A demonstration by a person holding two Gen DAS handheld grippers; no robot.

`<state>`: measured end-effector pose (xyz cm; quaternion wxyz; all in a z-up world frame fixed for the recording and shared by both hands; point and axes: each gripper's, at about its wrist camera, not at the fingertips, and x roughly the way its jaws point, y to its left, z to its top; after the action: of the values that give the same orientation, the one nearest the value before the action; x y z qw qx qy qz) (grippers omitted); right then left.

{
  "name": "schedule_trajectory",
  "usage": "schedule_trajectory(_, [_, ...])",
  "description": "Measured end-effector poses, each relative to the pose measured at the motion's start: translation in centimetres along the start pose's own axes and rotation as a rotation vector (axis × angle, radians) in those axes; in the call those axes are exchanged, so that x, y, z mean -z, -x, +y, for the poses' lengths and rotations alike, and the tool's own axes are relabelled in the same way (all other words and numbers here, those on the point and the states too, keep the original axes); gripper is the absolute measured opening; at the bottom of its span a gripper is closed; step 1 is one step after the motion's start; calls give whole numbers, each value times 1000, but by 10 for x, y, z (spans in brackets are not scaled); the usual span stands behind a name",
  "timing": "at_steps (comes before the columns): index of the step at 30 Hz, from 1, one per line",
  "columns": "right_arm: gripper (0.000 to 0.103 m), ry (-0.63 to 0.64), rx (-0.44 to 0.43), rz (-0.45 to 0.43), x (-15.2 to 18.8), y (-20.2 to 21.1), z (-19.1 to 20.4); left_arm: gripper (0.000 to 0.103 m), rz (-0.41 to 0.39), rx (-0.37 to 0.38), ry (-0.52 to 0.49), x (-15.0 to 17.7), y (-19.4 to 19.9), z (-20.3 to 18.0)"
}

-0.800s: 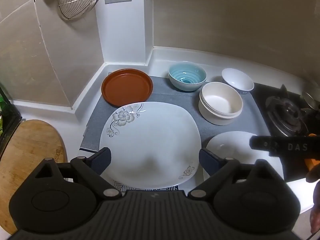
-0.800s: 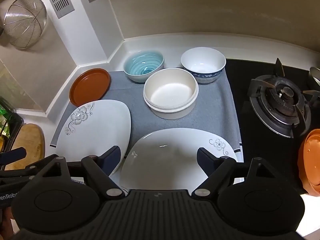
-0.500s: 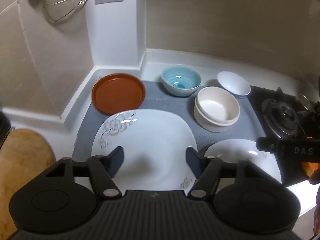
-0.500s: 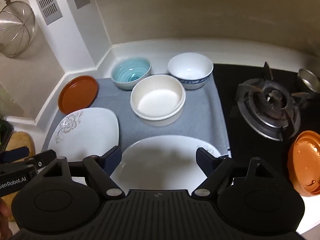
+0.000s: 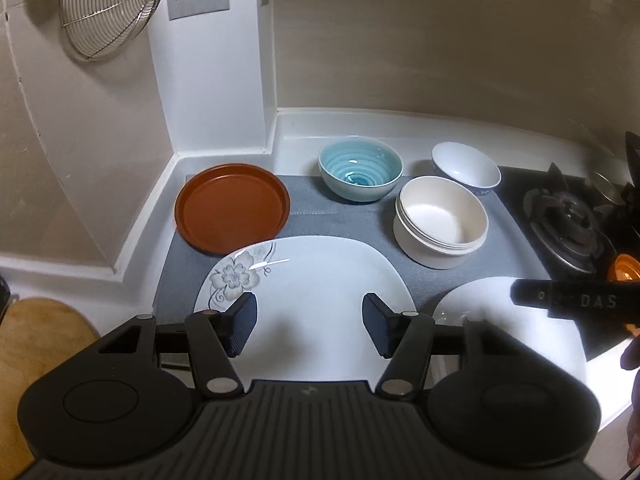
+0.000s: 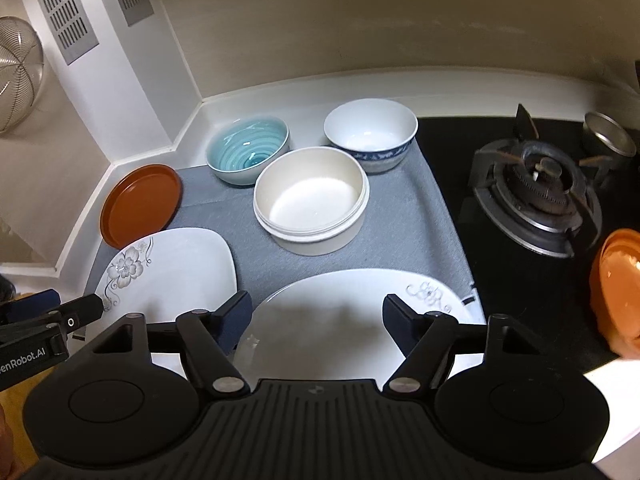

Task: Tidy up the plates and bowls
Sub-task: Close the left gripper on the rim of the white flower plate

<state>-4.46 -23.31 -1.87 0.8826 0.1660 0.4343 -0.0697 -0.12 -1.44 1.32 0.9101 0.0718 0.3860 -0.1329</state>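
Observation:
On a grey mat (image 5: 340, 220) lie a square white flower plate (image 5: 312, 280), a brown round plate (image 5: 232, 208), a blue striped bowl (image 5: 360, 172), stacked cream bowls (image 5: 440, 228), a white blue-rimmed bowl (image 5: 468, 168) and a second white plate (image 6: 352, 312). My left gripper (image 5: 308, 328) is open and empty above the flower plate's near part. My right gripper (image 6: 316, 324) is open and empty above the second white plate.
A gas burner (image 6: 540, 192) stands right of the mat, with orange plastic dishes (image 6: 616, 284) at the right edge. A small metal cup (image 6: 608, 140) sits behind the burner. A wooden board (image 5: 40, 340) lies left. A wire strainer (image 5: 108, 4) hangs on the wall.
My left gripper's fingers have narrowed from wide open and both views have pulled back and up a little. The dishes have not moved.

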Motion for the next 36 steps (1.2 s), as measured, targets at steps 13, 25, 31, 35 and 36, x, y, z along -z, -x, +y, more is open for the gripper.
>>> schedule_trajectory(13, [67,27,99,-2,2,6,3,64,41,109,-2,8,-11,-1])
schedule_trajectory(25, [58,43,116,-13,6,16,18,64,40,100,21,12,-15,11])
schedule_trajectory(31, [57,41,101,-13,17,21,18,50,50,131,37,24,-12,11])
schedule_trajectory(35, [43,59,85,-15,25,22,22,20,48,144,53,31,-12,14])
schedule_trajectory(36, [40,69,77,-23,27,23,24,18,47,145,56,33,-12,16])
